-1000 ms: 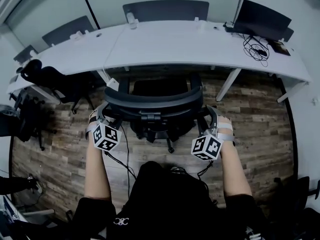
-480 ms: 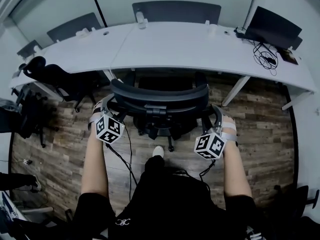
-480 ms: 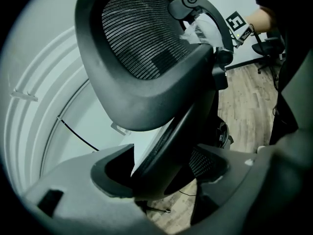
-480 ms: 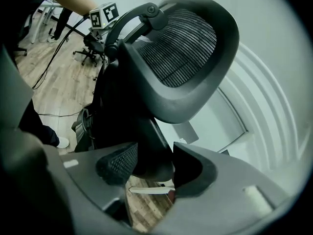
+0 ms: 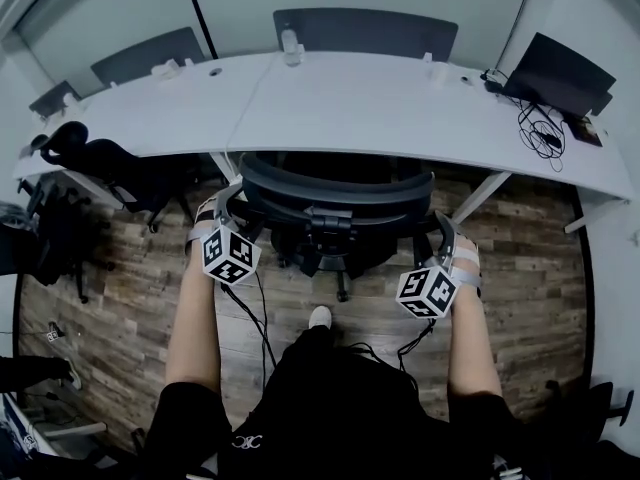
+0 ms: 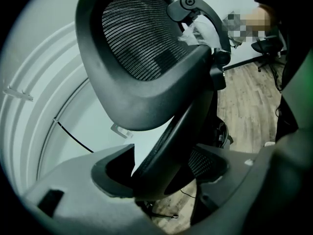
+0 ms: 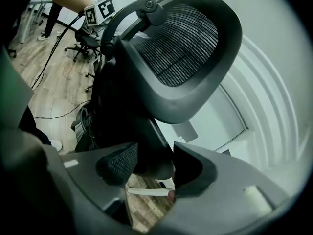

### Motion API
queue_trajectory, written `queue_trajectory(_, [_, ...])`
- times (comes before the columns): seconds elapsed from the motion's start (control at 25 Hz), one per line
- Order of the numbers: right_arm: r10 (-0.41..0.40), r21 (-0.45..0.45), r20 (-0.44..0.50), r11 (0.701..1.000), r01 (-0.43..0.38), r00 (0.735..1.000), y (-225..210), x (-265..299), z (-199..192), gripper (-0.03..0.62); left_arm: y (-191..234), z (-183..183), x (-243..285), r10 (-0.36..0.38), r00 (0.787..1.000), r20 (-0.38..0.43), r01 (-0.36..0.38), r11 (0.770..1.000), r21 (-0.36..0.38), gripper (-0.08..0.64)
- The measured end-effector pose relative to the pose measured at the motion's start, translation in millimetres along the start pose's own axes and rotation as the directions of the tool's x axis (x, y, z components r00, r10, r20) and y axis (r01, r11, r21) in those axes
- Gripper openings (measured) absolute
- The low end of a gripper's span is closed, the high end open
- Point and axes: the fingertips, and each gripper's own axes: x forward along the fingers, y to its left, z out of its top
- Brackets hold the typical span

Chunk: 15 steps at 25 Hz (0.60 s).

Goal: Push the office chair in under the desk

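A black mesh-backed office chair [image 5: 335,193] stands against the front edge of the long white desk [image 5: 400,108], with its seat hidden beneath the desktop. My left gripper [image 5: 232,213] is at the left edge of the backrest and my right gripper [image 5: 432,230] at the right edge. In the left gripper view the chair's black back frame [image 6: 171,136] runs slantwise between the jaws of the left gripper [image 6: 164,168], which are closed on it. In the right gripper view the frame [image 7: 146,146] fills the gap of the right gripper [image 7: 154,165] below the mesh headrest [image 7: 181,43].
Another black chair [image 5: 100,163] stands at the desk's left end. A dark laptop [image 5: 560,73] and tangled cables [image 5: 540,128] lie on the desk at the right. A slanted desk leg [image 5: 480,193] is right of the chair. A cable [image 5: 255,308] and the person's shoe [image 5: 320,316] are on the wooden floor.
The chair and both grippers have moved together toward the desk. The seat, earlier partly in view, now sits under the desktop, and the backrest is close to its edge.
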Motion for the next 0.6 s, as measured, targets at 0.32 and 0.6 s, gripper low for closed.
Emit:
queue_trajectory(0.32, [-0.012, 0.017, -0.017, 1.000, 0.012, 1.000, -15.1, 47.3, 13.1, 0.237, 31.9, -1.4, 38.9, 0.001, 1.000, 0.014, -0.002, 1.000, 0.011, 0.336])
queue_trajectory(0.6, [-0.026, 0.028, -0.027, 0.999, 0.026, 0.999, -32.0, 87.3, 19.7, 0.238, 55.3, 2.3, 70.2, 0.013, 1.000, 0.027, -0.013, 1.000, 0.017, 0.333])
